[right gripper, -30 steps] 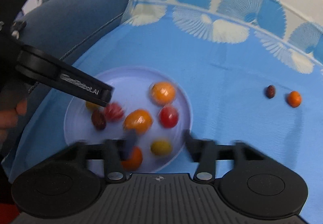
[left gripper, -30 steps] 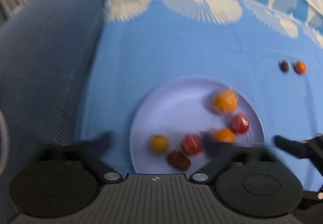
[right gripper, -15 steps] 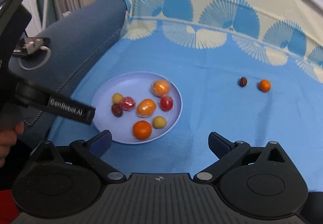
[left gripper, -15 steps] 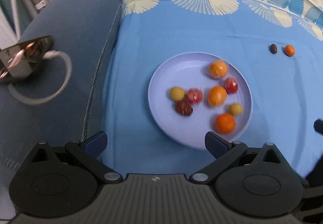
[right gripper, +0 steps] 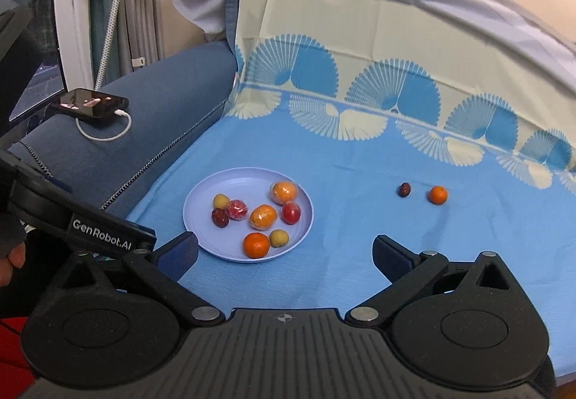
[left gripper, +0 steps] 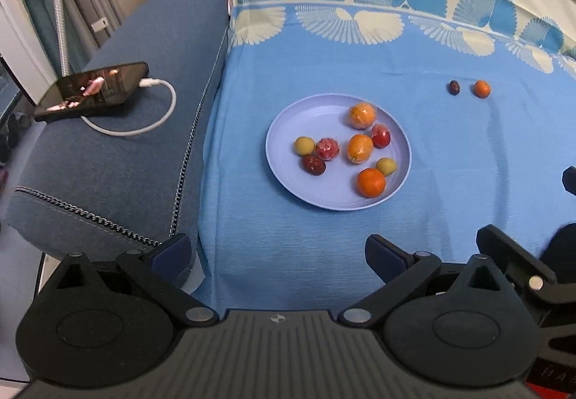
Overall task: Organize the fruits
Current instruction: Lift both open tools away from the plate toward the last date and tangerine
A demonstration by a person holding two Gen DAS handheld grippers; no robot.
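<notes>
Both claws have pulled back from the plate (right gripper: 194,219) of fruit; right claw (right gripper: 284,251) and left claw (left gripper: 277,251) gape wide, empty.

A home, a living room by the look of it: a blue denim-like fabric sofa (right gripper: 162,103) with white piping, half covered by a blue-and-cream fan-patterned cloth (right gripper: 360,147). A black smartphone (right gripper: 88,103) charges on the armrest by a white cable (right gripper: 108,132). A round lilac plastic plate (right gripper: 201,215) of small fruits sits on the cloth.
</notes>
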